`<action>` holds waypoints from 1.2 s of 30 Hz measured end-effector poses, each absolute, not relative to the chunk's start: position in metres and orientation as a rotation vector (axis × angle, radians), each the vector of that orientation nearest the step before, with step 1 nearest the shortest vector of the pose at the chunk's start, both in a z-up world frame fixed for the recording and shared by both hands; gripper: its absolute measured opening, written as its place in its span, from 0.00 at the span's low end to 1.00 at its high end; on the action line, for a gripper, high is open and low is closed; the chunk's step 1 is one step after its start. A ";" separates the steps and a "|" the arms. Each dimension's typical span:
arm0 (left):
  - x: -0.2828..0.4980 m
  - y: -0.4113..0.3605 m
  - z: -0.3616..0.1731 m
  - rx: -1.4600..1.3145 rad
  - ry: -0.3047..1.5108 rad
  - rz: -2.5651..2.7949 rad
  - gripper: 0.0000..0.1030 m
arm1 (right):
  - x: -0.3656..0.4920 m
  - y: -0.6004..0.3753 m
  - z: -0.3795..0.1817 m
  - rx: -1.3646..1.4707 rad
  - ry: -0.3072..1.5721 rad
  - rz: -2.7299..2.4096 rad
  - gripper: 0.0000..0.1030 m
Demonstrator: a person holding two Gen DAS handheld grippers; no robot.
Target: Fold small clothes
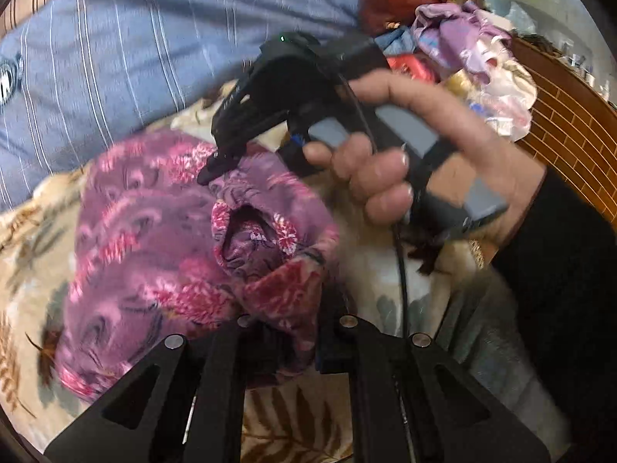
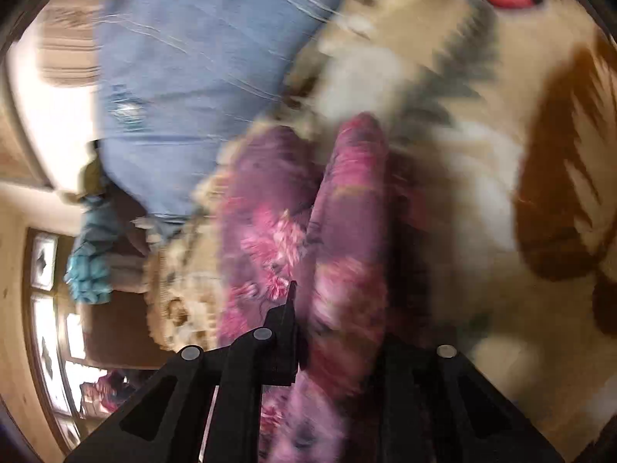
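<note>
Left wrist view: the left gripper [image 1: 287,351] grasps the purple floral garment [image 1: 154,239] at its hem, fingers clenched on cloth; the right gripper [image 1: 210,171], in the person's hand [image 1: 385,162], pinches the far edge. Keeping both edges taut should give a clean fold.

Right wrist view: blurred; the garment [image 2: 347,212] runs forward between the fingers over the bed blanket [image 2: 482,193], wrist pitched downward.

Motion blur smears the right wrist view; purple floral garment [image 2: 339,231] hides the right gripper's [image 2: 331,308] far finger.

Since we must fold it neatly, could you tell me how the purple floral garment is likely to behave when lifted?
The purple floral garment probably flops: it sags in bunched folds between the left gripper and right gripper. Likely light. Its gathered opening may spring out of shape.
</note>
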State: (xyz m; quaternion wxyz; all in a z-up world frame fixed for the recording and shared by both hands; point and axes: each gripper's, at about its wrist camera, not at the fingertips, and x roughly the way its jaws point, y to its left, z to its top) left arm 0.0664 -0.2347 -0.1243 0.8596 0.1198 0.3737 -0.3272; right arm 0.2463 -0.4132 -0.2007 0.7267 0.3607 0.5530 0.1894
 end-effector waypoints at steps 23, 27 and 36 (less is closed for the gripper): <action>0.091 -0.079 -0.107 -0.147 0.897 -0.541 0.57 | 0.110 -0.389 -0.159 0.676 1.001 0.236 0.62; 0.070 -0.089 -0.110 -0.022 0.858 -0.544 0.58 | 0.114 -0.385 -0.164 0.613 1.024 0.198 0.28; 0.078 -0.122 -0.121 0.143 0.850 -0.507 0.58 | 0.118 -0.394 -0.173 0.573 1.038 0.057 0.11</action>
